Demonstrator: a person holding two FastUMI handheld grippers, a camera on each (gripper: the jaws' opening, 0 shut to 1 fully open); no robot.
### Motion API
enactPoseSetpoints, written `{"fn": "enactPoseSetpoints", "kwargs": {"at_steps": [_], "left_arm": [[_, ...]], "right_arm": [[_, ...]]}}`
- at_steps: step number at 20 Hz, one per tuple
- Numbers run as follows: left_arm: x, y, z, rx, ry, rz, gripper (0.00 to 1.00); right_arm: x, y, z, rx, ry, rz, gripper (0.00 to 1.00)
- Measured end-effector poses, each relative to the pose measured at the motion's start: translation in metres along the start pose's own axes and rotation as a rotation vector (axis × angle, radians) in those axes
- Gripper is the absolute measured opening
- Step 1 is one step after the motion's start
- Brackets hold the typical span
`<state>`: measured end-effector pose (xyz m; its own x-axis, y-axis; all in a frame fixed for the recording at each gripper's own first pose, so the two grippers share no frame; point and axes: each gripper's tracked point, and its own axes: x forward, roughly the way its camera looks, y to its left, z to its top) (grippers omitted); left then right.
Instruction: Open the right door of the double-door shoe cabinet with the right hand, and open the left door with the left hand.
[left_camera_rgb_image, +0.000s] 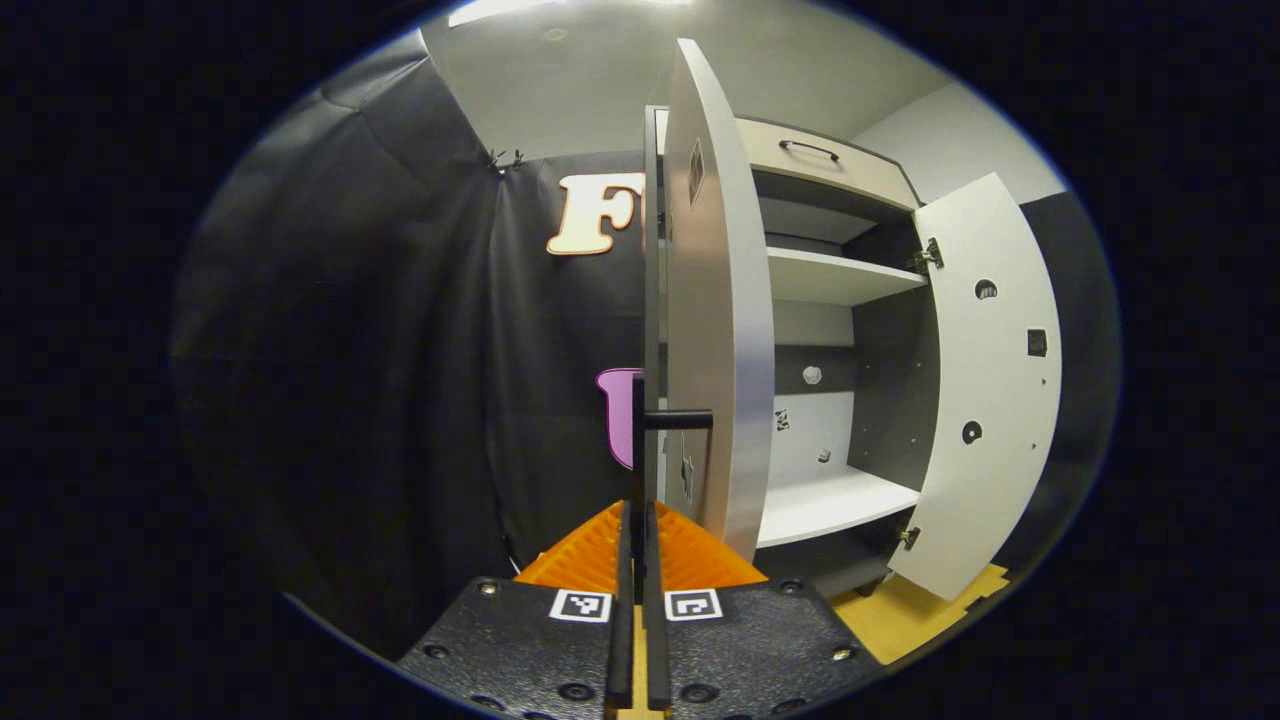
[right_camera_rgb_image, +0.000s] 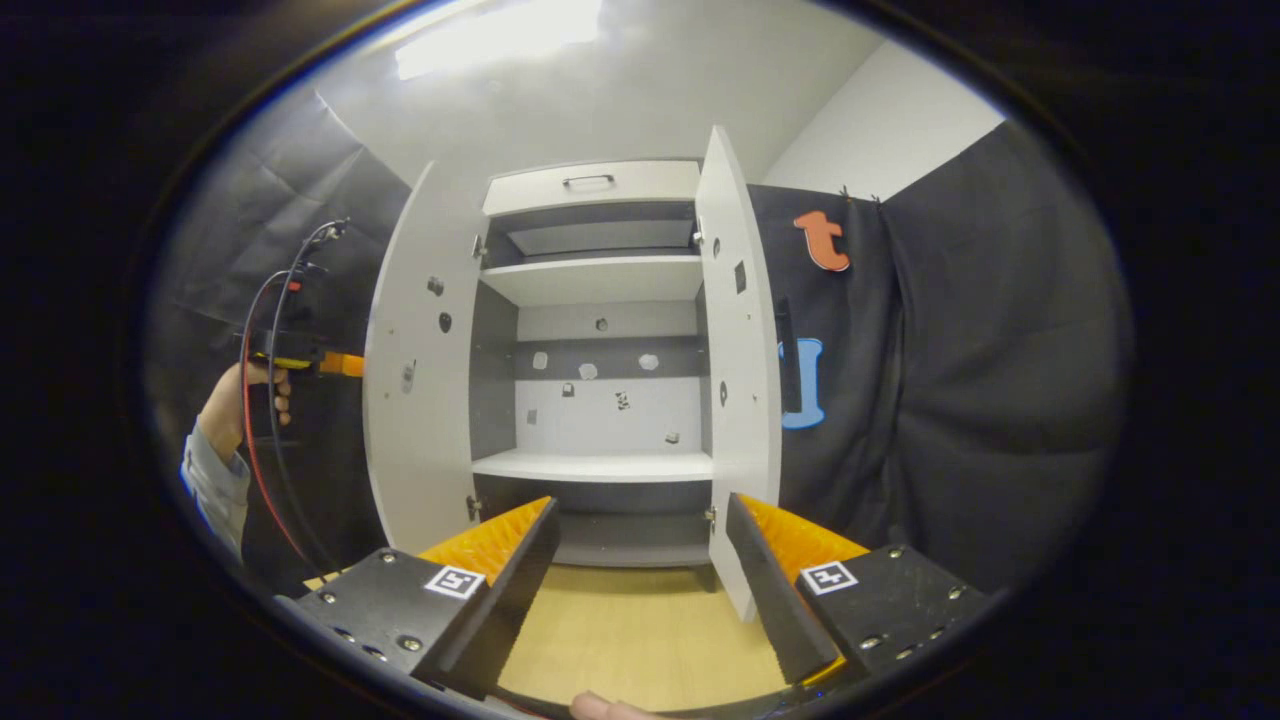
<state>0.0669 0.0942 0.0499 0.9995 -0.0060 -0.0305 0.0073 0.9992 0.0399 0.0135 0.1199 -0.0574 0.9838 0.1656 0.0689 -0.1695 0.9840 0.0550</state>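
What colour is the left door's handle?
Black; the handle shows best in the left gripper view.

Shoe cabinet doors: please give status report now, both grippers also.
Left hand-held gripper shut on left door handle, left door swung open. Right hand-held gripper open, holding nothing, right door open. Shelves bare, nothing in the way.

Count: 1 shoe cabinet, 2 doors, both swung open. Left door at 9 o'clock of the opening in the right gripper view, right door at 3 o'clock. 2 white shelves inside: upper shelf toward 12, lower shelf toward 6. 1 drawer on top with 1 drawer handle. 1 black bar door handle visible on the left door's outer face in the left gripper view. 2 grippers: left gripper, right gripper. 1 hand at 9 o'clock.
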Motion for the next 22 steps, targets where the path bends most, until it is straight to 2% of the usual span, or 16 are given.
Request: {"fn": "enactPoseSetpoints", "kwargs": {"at_steps": [1,4,6,7,10,16,22], "left_arm": [[-0.011,0.005,0.006,0.017,-0.028,0.025,0.14],[-0.028,0.01,0.012,0.012,-0.066,0.087,0.48],[-0.042,0.006,0.015,0.003,-0.076,0.095,0.71],[-0.048,0.004,0.017,0.002,-0.088,0.093,0.76],[-0.066,-0.011,0.022,0.005,-0.106,0.079,0.98],[-0.094,-0.04,0.011,0.019,-0.079,0.098,0.99],[-0.109,-0.086,-0.011,0.034,-0.079,0.056,0.99]], "right_arm": [[0.002,0.001,0.0,0.001,0.002,0.001,0.99],[0.007,0.003,-0.004,0.004,0.011,0.005,0.98],[0.009,0.003,-0.007,0.005,0.017,0.003,0.98],[0.01,0.003,-0.007,0.005,0.019,0.003,0.99],[0.01,0.002,-0.007,0.011,0.018,0.002,0.98],[0.011,0.0,0.005,0.008,-0.001,0.003,0.99],[0.019,0.001,0.027,0.012,-0.02,0.02,0.99]]}}
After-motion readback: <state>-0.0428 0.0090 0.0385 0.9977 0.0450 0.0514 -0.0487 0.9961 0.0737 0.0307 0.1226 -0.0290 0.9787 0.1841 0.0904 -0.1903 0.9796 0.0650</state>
